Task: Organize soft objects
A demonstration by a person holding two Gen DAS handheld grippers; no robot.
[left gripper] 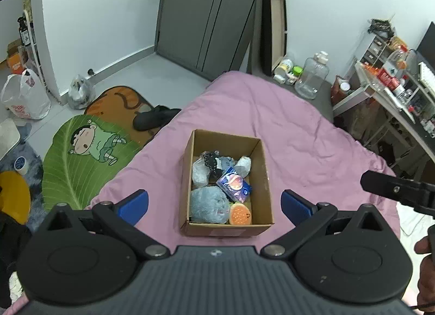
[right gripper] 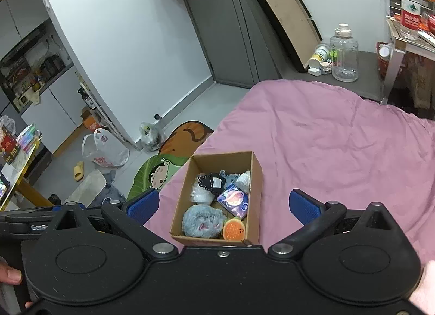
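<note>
A brown cardboard box (left gripper: 265, 173) stands on the pink bed cover (left gripper: 299, 135). It holds a fluffy blue plush (left gripper: 208, 206), an orange burger-shaped squishy (left gripper: 240, 214), a blue tissue pack (left gripper: 233, 184), a black dotted pouch (left gripper: 212, 161) and clear-wrapped items (left gripper: 199, 175). My left gripper (left gripper: 214, 203) is open and empty, held above the box's near end. In the right wrist view the box (right gripper: 255, 179) sits between the fingers of my right gripper (right gripper: 224, 205), which is open and empty above it. The plush (right gripper: 202, 221) and squishy (right gripper: 233, 229) show there too.
A leaf-shaped cartoon rug (left gripper: 81, 157) and orange rug (left gripper: 119, 103) lie on the floor left of the bed. Plastic bags (left gripper: 24, 94), a clear jug (left gripper: 311, 78) and a cluttered desk (left gripper: 394, 92) surround the bed. A grey door (left gripper: 206, 13) is at the back.
</note>
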